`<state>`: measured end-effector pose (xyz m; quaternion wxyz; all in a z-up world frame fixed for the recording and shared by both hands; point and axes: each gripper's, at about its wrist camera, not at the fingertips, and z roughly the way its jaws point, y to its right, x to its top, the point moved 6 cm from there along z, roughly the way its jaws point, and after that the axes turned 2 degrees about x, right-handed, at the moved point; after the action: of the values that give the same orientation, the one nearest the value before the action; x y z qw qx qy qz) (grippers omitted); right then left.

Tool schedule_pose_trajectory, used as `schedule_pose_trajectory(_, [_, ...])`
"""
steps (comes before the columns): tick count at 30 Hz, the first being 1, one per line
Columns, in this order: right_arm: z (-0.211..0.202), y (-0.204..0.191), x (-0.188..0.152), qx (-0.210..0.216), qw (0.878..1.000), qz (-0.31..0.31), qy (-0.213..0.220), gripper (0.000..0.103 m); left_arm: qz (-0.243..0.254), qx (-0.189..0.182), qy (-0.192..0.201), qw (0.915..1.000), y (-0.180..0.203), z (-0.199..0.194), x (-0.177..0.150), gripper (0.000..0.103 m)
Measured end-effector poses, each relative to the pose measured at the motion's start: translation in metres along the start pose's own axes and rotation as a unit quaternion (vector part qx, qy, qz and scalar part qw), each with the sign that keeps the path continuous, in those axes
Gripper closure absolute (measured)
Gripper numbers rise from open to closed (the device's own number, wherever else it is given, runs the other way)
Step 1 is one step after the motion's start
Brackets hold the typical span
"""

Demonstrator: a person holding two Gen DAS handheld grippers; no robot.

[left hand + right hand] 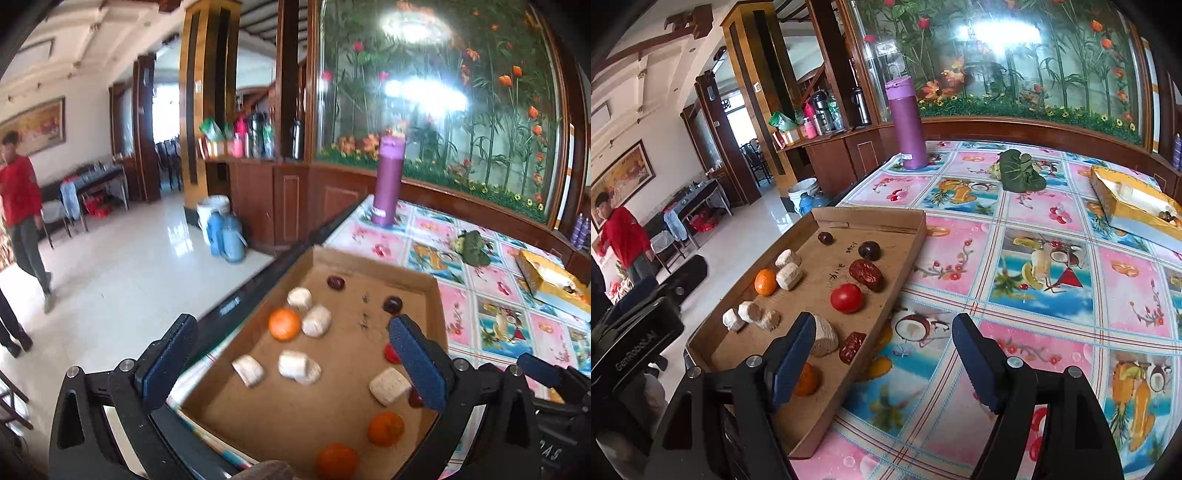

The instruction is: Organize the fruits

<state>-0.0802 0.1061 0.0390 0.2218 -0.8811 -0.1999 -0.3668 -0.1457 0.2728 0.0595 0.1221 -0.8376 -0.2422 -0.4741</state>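
A shallow cardboard tray lies along the left edge of the table. In it lie oranges, several pale chunks, a red tomato, wrinkled red dates and dark plums. My left gripper hangs open above the near half of the tray, with nothing pressed between its pads. My right gripper is open too. Its left finger is over the tray's right side and its right finger over the tablecloth. It holds nothing.
A tall purple bottle stands at the table's far left. A green leafy bundle and a yellow box lie farther right on the patterned cloth. A person in red walks on the floor left of the table.
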Motion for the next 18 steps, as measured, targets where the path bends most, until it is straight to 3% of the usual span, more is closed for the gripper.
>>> schedule_pose_trajectory(3, [-0.001,0.001,-0.004,-0.014,1.0,-0.008,-0.001,0.019,-0.006,-0.003,-0.02,0.9998,0.001,0.003,-0.005,0.0])
schedule_pose_trajectory(18, [0.0,-0.011,-0.013,-0.049,0.997,-0.052,0.006,0.014,0.014,0.012,-0.041,0.999,0.008,0.017,-0.016,0.0])
